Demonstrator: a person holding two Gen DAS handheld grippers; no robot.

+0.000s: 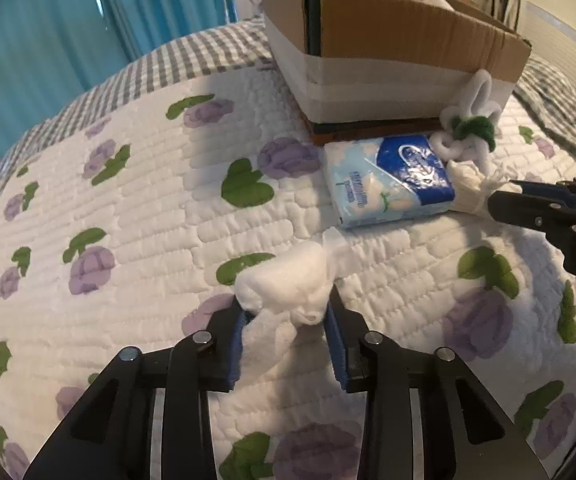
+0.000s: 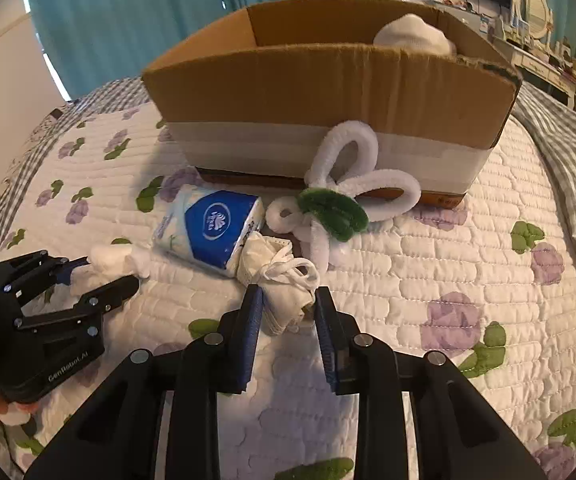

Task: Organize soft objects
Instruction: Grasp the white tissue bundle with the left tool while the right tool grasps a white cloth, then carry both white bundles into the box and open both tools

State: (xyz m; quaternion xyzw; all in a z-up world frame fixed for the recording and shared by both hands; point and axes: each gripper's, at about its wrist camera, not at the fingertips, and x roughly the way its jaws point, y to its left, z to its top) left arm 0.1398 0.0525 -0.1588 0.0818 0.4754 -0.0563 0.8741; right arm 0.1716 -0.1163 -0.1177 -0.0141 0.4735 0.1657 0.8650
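My left gripper (image 1: pixel 288 312) is shut on a white cotton wad (image 1: pixel 292 284), which rests on the quilt; it also shows in the right wrist view (image 2: pixel 115 260). My right gripper (image 2: pixel 288 300) has its jaws around a folded white mask (image 2: pixel 283 280) with ear loops and touches it on both sides. A blue tissue pack (image 2: pixel 207 232) lies just left of the mask. A white and green pipe-cleaner flower (image 2: pixel 340 200) leans against the cardboard box (image 2: pixel 328 80), which holds a white soft item (image 2: pixel 412 34).
The floral quilt (image 1: pixel 127 240) covers the bed, with a grey checked blanket (image 2: pixel 568 152) to the right. Teal curtains (image 1: pixel 47 40) hang behind. A dresser with a mirror (image 2: pixel 532 4) stands at the far right.
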